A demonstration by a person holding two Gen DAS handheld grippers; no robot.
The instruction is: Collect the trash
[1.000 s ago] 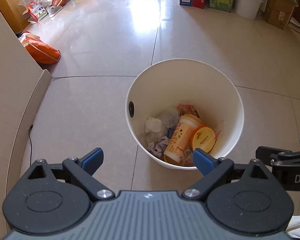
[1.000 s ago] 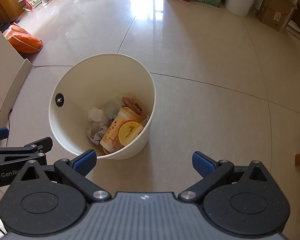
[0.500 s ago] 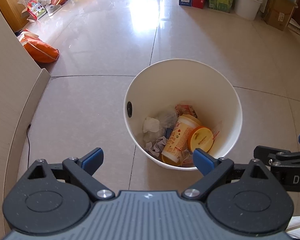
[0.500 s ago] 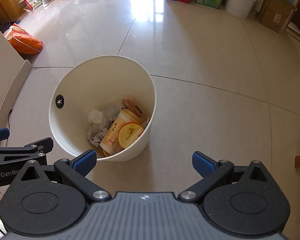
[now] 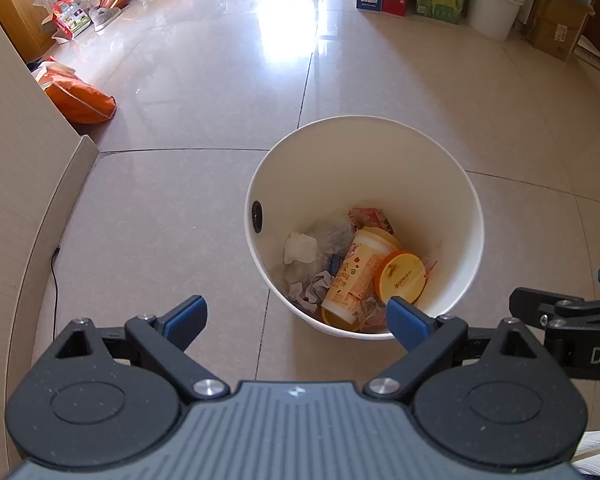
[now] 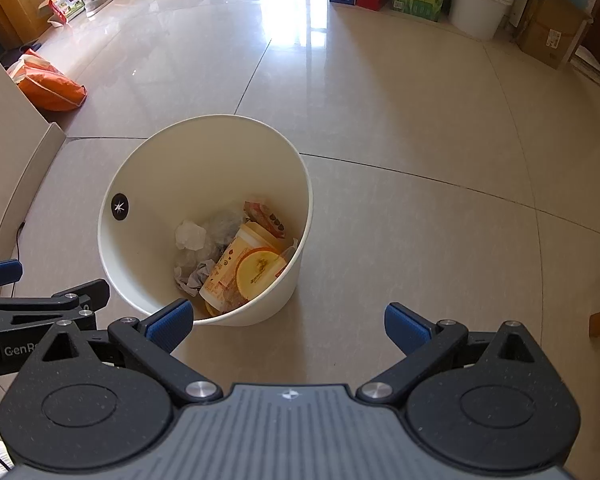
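Since a second ago our view has slid a little: in the left wrist view the white trash bin (image 5: 364,152) now sits a bit farther left and lower in the picture, and nothing inside it has shifted.

On the far left we see an orange bag (image 5: 80,100) lying on the shiny tile floor (image 5: 204,92) beside a beige wall. A thin black cord runs along the floor near that wall.

Our left gripper (image 5: 296,314) is spread wide and holds nothing. Its right blue fingertip (image 5: 406,320) shows in front of the near rim of the bin; we cannot tell if they touch.

The bin stands upright on the floor. It has a round black sticker (image 6: 119,207) on its inside wall. Down in the bottom we see crumpled white tissue (image 5: 300,246) on the left, then a tall yellow cup (image 5: 354,276) lying tilted, then a round orange lid (image 5: 399,278) leaning by it. A red snack wrapper (image 5: 370,218) lies behind the cup.

Our right gripper (image 6: 286,322) is also spread wide and holds nothing. It hangs over bare floor just right of the bin.

Far away at the right stand boxes, a green bag and a white bucket (image 5: 494,10).
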